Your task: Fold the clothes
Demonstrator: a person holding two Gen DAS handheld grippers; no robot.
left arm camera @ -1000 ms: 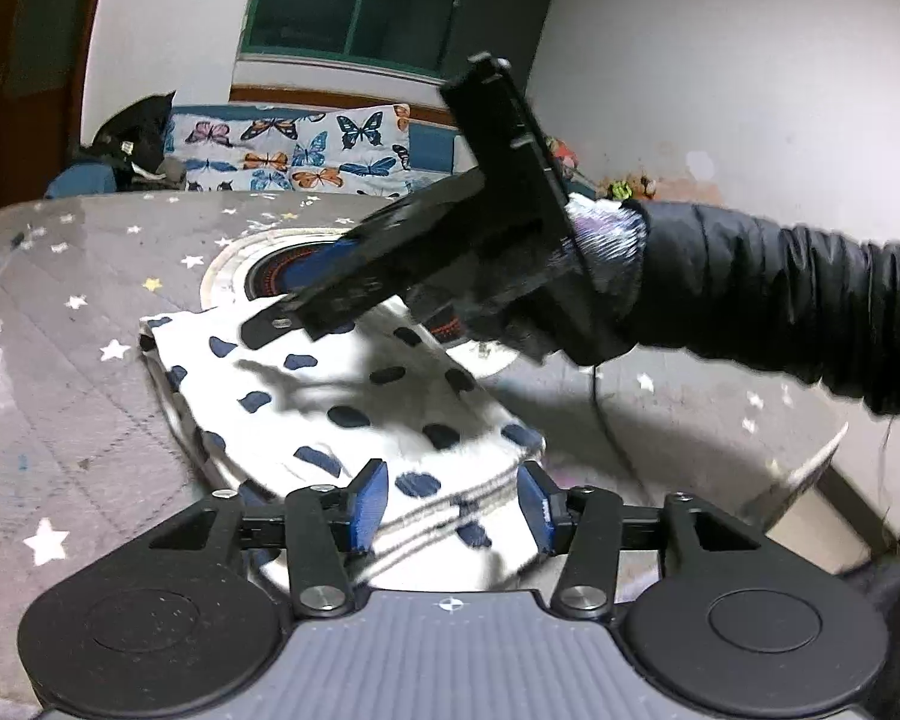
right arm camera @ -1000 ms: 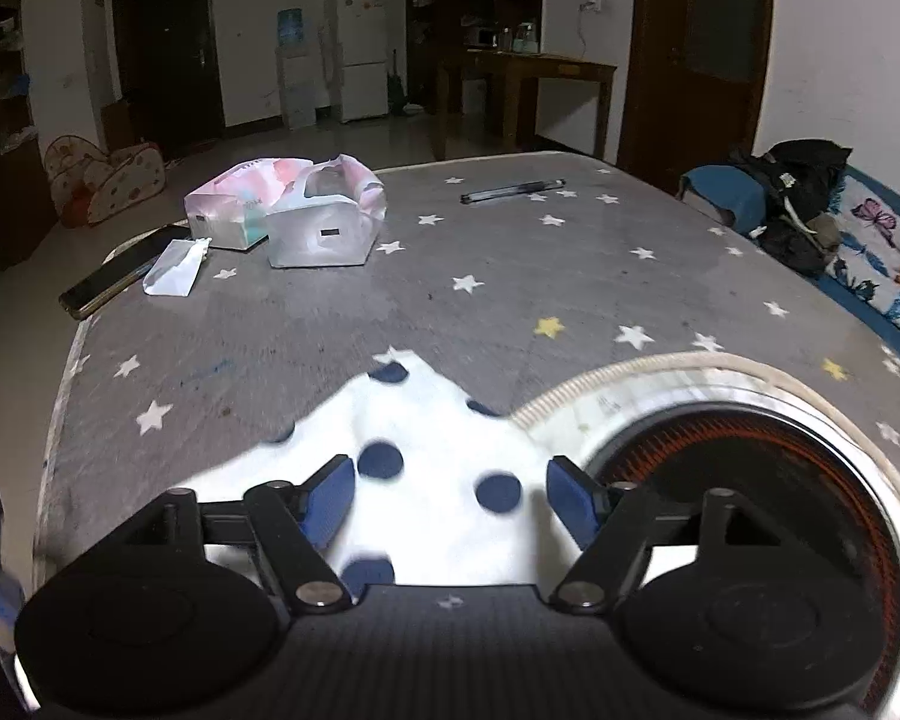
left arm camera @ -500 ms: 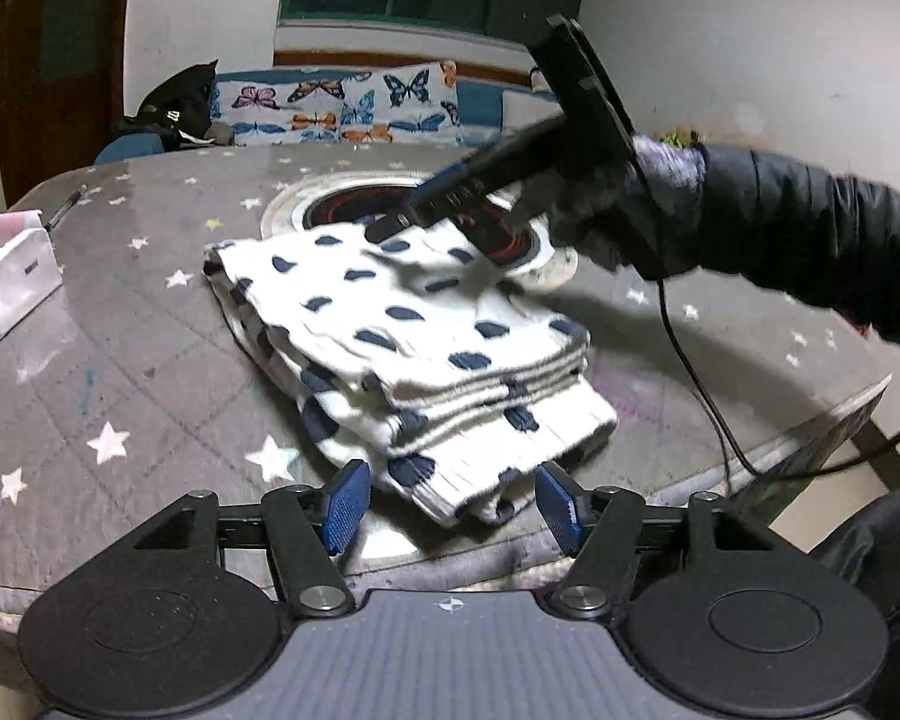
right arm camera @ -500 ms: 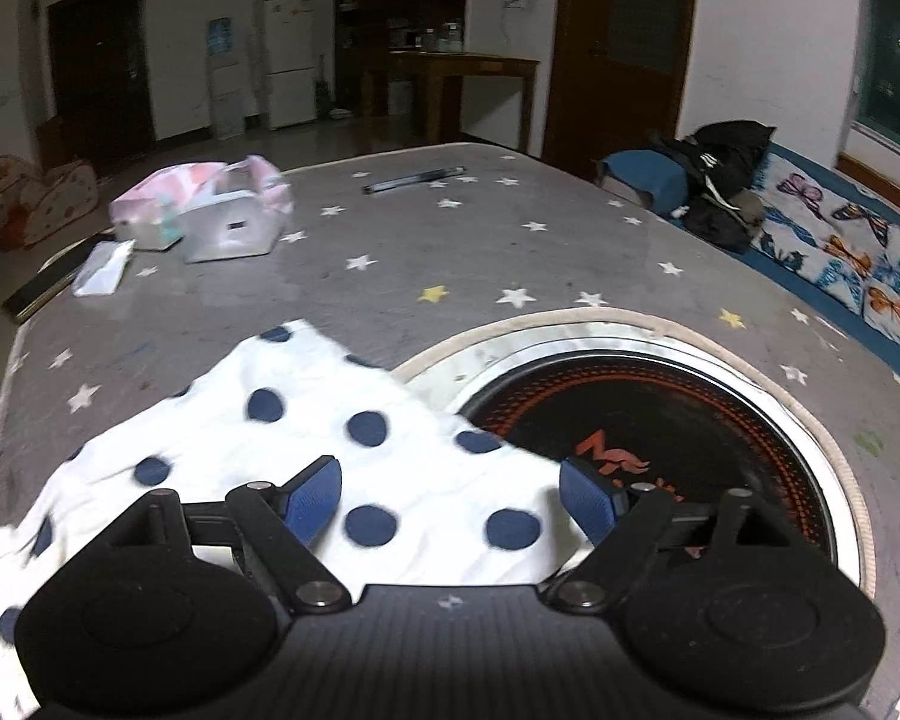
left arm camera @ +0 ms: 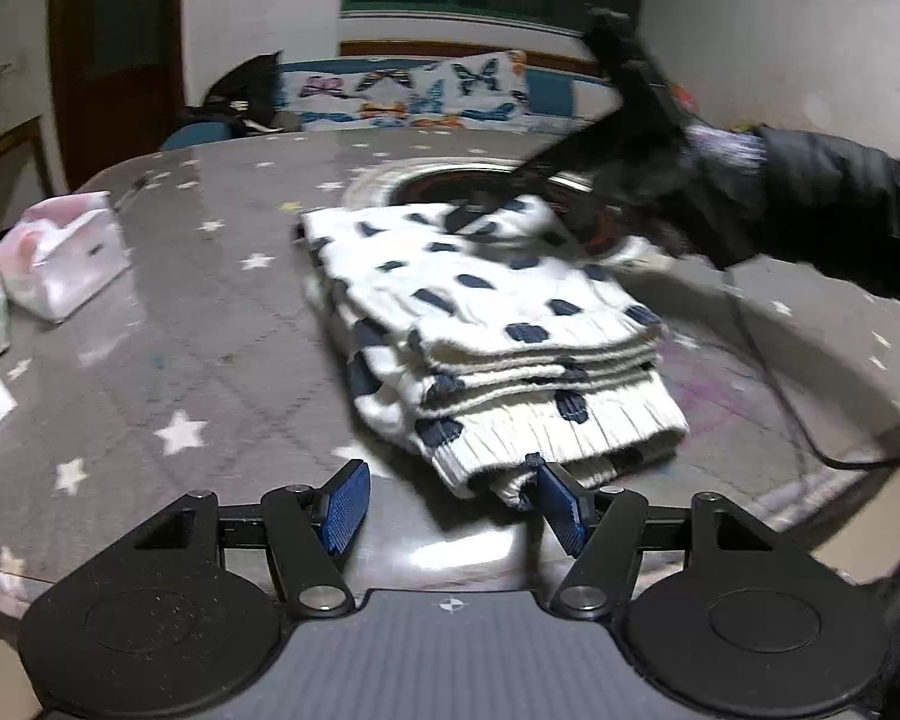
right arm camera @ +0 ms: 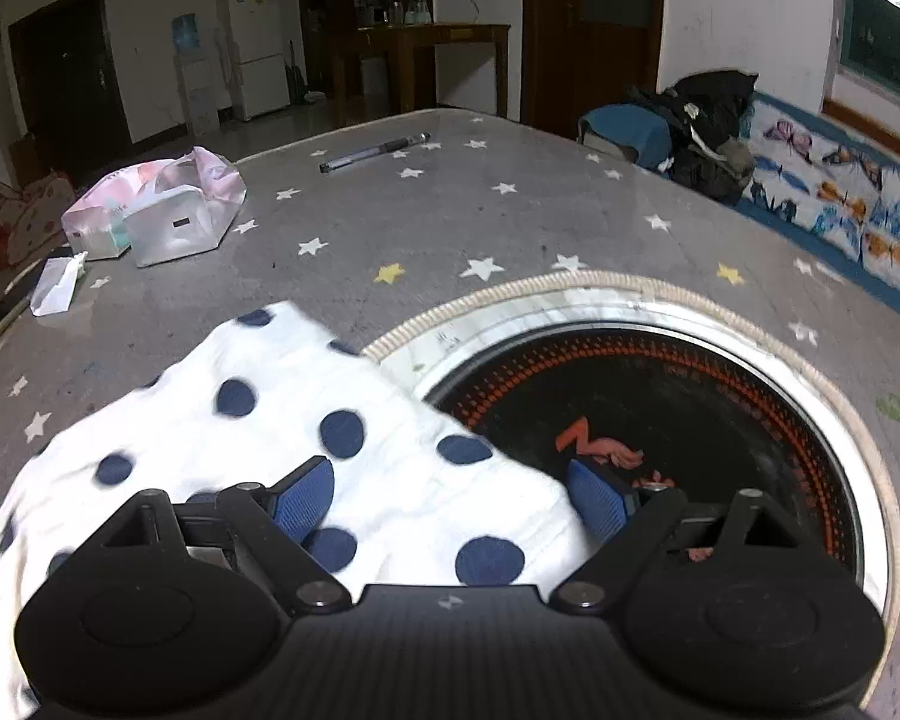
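two wrist fisheyes, crossed views over one table

left wrist: low at the table (left arm camera: 222, 324) edge, close, facing 12 o'clock across the folded sweater (left arm camera: 486, 324); right wrist: above its far end, facing roughly 9 o'clock; both share it.

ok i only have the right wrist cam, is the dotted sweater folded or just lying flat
Observer: Folded. The left wrist view shows the dotted sweater as a stack of several layers, with its ribbed hem at the near end.
Operator: where's the left gripper
Observer: The left gripper is at that hem end, just off the stack, with its jaws open and nothing between them.
Operator: anything near my side i can't see
Observer: A black cable runs across the table from the right gripper toward the table edge, to the right of the sweater.
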